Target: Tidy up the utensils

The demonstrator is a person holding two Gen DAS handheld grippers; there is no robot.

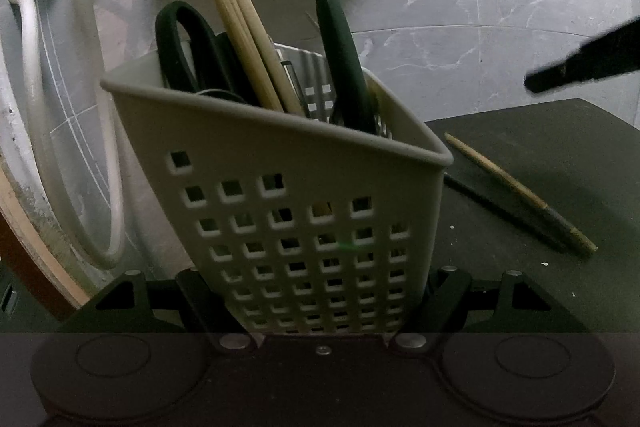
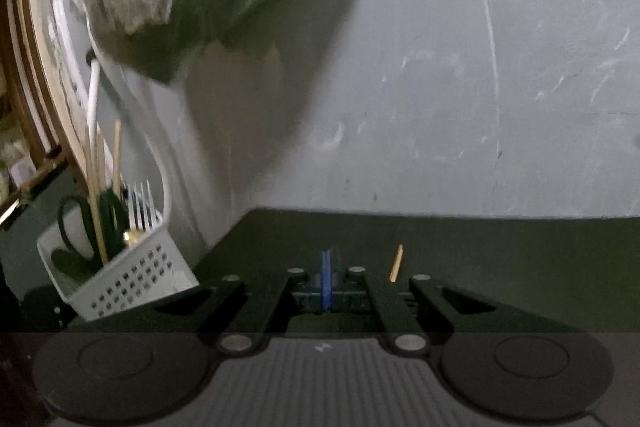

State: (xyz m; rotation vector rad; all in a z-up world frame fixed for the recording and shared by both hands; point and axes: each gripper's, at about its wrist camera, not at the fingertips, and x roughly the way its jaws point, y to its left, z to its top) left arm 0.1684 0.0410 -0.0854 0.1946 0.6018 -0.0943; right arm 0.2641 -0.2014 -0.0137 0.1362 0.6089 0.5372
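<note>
- Now my left tool (image 1: 320,291) clamps the white perforated utensil basket (image 1: 304,227), tilted, holding scissors (image 1: 188,43), chopsticks (image 1: 236,27) and a dark handle (image 1: 344,63).
- A loose chopstick (image 1: 520,193) lies on the dark bench (image 1: 560,155) just right of it.
- My right tool (image 2: 327,281) is fully closed, empty, above the bench.

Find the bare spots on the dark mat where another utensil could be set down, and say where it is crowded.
The dark mat is bare ahead of the shut right gripper and right of the lone chopstick, out to the grey floor. It is crowded at the white basket, clamped by the left gripper and packed with chopsticks and scissors.
</note>
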